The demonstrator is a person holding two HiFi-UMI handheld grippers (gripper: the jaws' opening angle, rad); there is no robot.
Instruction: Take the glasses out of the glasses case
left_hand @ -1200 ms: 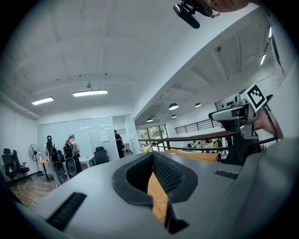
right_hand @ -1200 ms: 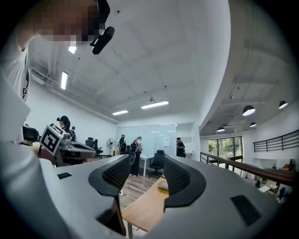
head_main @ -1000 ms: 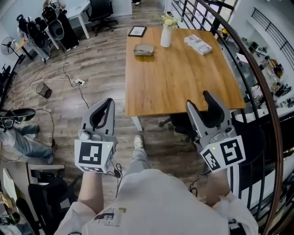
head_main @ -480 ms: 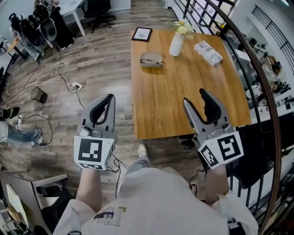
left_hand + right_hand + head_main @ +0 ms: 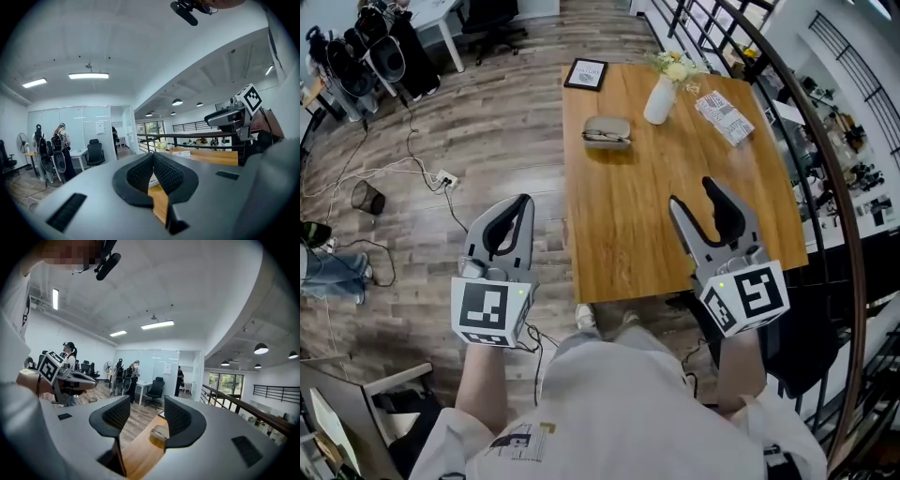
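Observation:
A grey-beige glasses case (image 5: 607,131) lies on the far left part of the wooden table (image 5: 628,216); whether its lid is up I cannot tell. My right gripper (image 5: 694,195) hovers open over the table's near edge, well short of the case. In the right gripper view the case (image 5: 159,433) shows low between the open pads (image 5: 180,416). My left gripper (image 5: 520,204) is shut and empty, held over the floor left of the table. In the left gripper view its pads (image 5: 164,173) meet at the tips.
A white vase with flowers (image 5: 660,98), a framed picture (image 5: 585,73) and a printed booklet (image 5: 724,105) sit at the table's far end. A dark curved railing (image 5: 825,159) runs along the right. Cables (image 5: 422,173) lie on the floor at left.
The person has stepped closer to the table, so the case and table sit nearer in the head view. The right gripper now reaches over the near edge. Both jaws stand as before.

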